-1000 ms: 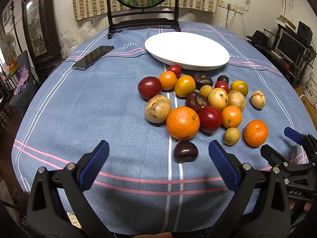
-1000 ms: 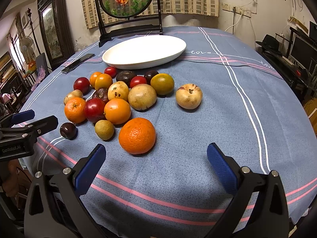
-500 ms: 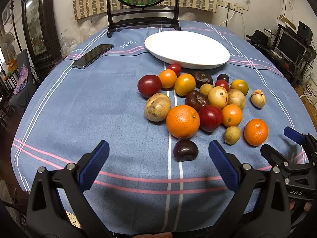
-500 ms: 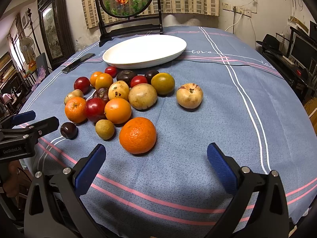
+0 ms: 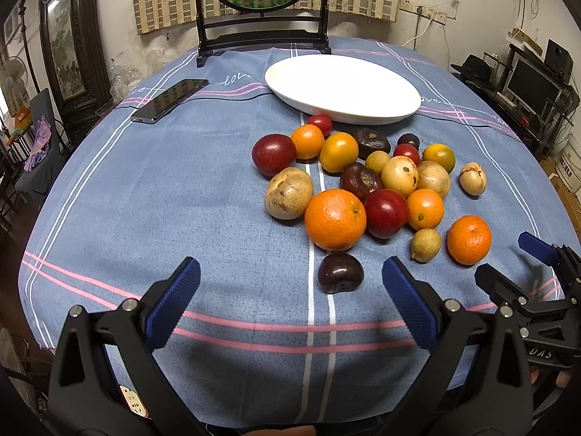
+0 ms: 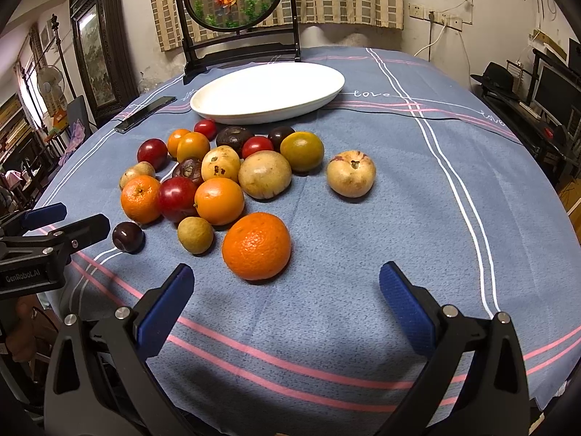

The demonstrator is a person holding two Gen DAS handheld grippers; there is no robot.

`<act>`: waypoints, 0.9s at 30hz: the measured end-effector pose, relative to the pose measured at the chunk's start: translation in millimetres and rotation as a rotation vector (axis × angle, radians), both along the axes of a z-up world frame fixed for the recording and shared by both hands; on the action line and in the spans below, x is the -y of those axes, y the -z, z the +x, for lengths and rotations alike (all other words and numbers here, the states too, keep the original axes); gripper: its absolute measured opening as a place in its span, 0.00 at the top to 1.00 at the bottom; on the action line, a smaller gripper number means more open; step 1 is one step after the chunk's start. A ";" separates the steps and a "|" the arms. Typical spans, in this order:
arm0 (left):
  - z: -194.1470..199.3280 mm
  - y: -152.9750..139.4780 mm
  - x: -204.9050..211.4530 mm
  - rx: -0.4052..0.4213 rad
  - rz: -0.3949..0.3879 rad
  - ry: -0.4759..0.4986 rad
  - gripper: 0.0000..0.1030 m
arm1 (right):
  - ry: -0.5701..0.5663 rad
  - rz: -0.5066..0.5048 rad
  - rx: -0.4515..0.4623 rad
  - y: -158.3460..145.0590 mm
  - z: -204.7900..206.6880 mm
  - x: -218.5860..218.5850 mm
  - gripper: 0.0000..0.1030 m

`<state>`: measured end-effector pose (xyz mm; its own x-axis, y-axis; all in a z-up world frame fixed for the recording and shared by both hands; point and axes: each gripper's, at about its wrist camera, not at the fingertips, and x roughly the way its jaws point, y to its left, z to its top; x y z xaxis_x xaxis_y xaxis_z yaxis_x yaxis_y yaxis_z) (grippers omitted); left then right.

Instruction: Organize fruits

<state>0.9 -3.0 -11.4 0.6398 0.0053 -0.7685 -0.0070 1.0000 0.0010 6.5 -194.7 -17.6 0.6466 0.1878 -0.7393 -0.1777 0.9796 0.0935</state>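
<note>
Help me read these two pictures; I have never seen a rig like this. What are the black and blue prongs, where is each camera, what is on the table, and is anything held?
There is no robot arm. A person holds a hand-operated claw in each hand, and each carries a fisheye camera looking along its two fingers. One picture comes from the left claw, the other from the right claw. Each also glimpses the other claw at its edge. Both are open and hold nothing. On the blue striped tablecloth lie a pile of loose fruits, including a large orange, an empty white plate behind them, and a phone.
</note>
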 end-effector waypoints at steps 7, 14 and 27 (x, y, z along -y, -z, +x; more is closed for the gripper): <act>-0.6 0.7 0.3 -0.002 0.000 0.000 0.02 | -0.001 0.000 -0.001 0.4 -1.4 -2.1 0.01; -0.9 1.2 0.9 -0.004 -0.001 0.000 0.02 | -0.001 0.000 -0.002 0.5 -1.2 -2.1 0.01; -1.2 1.8 0.9 -0.005 -0.002 0.000 0.02 | 0.000 -0.002 -0.005 1.7 -4.4 -6.1 0.01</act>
<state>-0.3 -3.9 -13.2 0.6356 0.0036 -0.7720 -0.0071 1.0000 -0.0012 2.1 -188.6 -19.3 0.6431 0.1865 -0.7427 -0.1773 0.9798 0.0925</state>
